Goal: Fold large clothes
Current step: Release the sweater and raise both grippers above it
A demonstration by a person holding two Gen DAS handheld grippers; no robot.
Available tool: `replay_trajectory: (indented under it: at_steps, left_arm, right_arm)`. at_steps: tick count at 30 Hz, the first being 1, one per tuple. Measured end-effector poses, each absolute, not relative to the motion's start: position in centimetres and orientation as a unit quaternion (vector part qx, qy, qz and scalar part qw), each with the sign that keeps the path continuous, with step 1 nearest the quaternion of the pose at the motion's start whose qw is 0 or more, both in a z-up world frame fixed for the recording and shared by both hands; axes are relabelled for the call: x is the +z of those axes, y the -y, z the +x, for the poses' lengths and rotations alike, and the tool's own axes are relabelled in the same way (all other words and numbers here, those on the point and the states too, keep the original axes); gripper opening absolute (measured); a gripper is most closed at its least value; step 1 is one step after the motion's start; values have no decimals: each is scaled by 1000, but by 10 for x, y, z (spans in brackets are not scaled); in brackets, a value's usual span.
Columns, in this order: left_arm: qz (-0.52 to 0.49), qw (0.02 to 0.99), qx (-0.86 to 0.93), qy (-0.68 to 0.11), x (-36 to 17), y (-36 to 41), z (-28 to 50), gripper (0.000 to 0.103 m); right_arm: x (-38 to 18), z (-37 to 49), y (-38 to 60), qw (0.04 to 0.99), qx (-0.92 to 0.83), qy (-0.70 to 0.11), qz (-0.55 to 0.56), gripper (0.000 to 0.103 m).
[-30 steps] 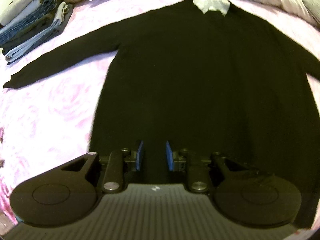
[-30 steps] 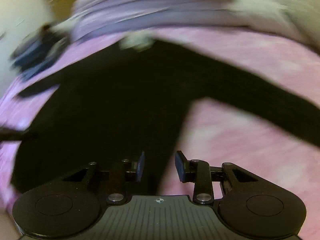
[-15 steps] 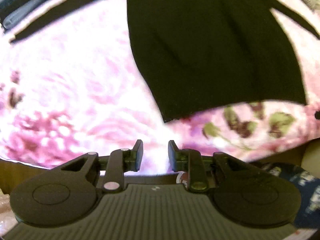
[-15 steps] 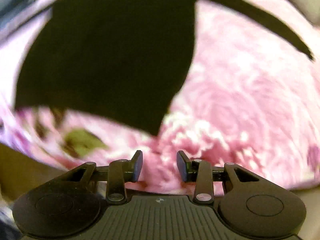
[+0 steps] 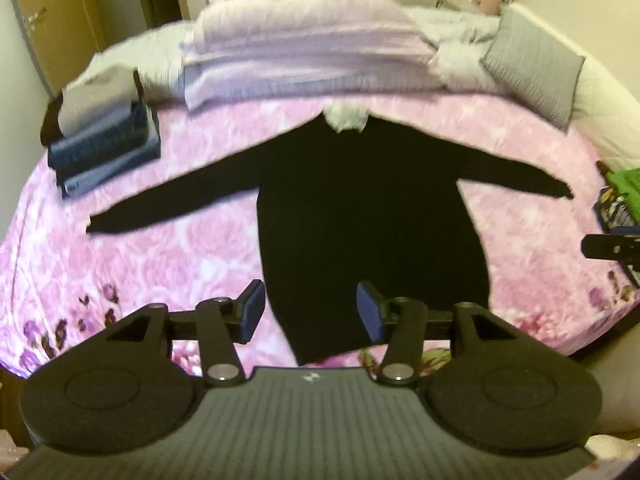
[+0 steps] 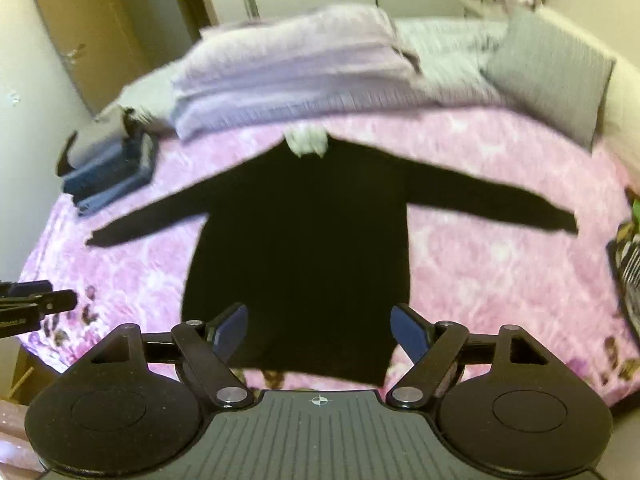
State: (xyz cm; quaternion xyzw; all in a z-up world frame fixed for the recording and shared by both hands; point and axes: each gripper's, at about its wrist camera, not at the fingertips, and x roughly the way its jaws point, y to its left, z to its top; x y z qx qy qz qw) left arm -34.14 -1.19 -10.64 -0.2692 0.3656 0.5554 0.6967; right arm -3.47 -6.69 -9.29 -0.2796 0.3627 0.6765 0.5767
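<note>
A black long-sleeved sweater with a white collar lies flat on the pink floral bedspread, both sleeves spread out sideways and its hem toward me. My left gripper hangs open above the hem's left corner, holding nothing. My right gripper is wide open above the hem's middle, also empty. The right gripper's tip shows at the right edge of the left wrist view, and the left gripper's tip at the left edge of the right wrist view.
A stack of folded jeans and clothes sits at the bed's back left. A folded lilac blanket and a grey pillow lie along the head. Coloured items sit off the bed's right side. The bed's front edge is just below the hem.
Both grippers pulled back and up from close over the sweater, so the whole bed shows. Both sets of fingers have spread wider, the right one most.
</note>
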Motion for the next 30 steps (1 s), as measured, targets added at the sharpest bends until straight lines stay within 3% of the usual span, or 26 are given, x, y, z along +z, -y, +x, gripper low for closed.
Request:
replay_trajectory:
  at_steps: [5, 17, 30]
  left_arm:
    - [-258, 701, 564, -354, -85, 56, -325, 57]
    - [-265, 691, 567, -361, -78, 156, -306, 60]
    - [-263, 684, 578, -359, -74, 196, -301, 60]
  right_arm:
    - [-64, -39, 107, 569, 691, -343, -286, 77]
    - [-61, -21, 214, 552, 697, -330, -317, 77]
    - [-58, -17, 250, 543, 708, -318, -319, 77]
